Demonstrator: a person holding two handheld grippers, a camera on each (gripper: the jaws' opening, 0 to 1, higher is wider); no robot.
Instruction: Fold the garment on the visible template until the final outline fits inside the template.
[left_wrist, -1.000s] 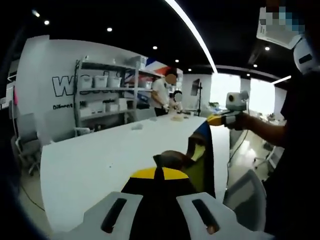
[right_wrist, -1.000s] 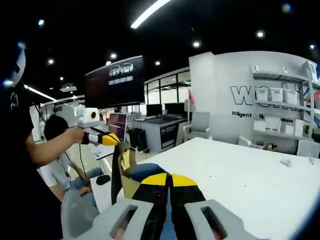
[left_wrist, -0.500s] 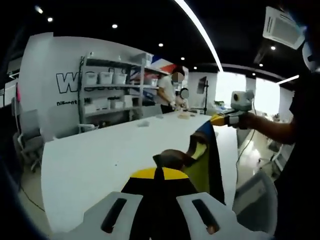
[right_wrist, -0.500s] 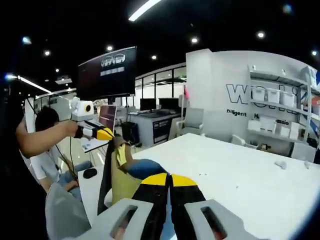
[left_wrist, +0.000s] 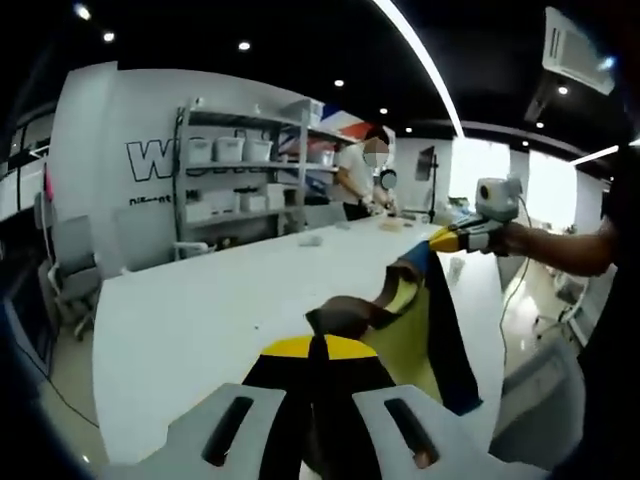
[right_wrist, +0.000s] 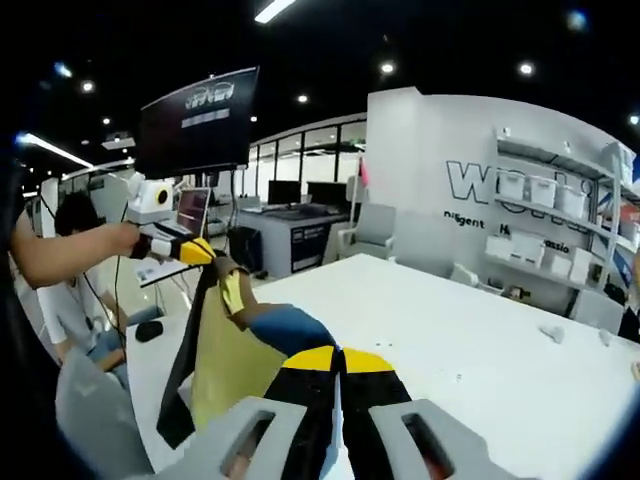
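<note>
Yellow-and-navy fabric of the garment (left_wrist: 425, 330) hangs in the air above the white counter (left_wrist: 200, 320), stretched between the two grippers. No template outline can be made out on the counter surface in either view.

Left gripper (left_wrist: 318, 352): jaws drawn close together, pinching a bunched edge of the garment right at its tips. In the right gripper view the same gripper (right_wrist: 196, 251) sits at the far upper corner of the cloth (right_wrist: 225, 360), held by a hand.

Right gripper (right_wrist: 338, 358): jaws likewise closed down on a blue-and-yellow fold of the garment. In the left gripper view it (left_wrist: 452, 238) is clamped on the opposite top corner.

Key relation: the held top edge runs as the long axis from one gripper to the other, roughly level, above the near edge of the counter. The rest of the garment drops from that edge, so it points downward toward the counter edge and partly off it. Both grippers are equally engaged; neither is nearer.

Judgement: next move likely needs both grippers carried together over the counter and lowered, laying the cloth flat before folding.
</note>
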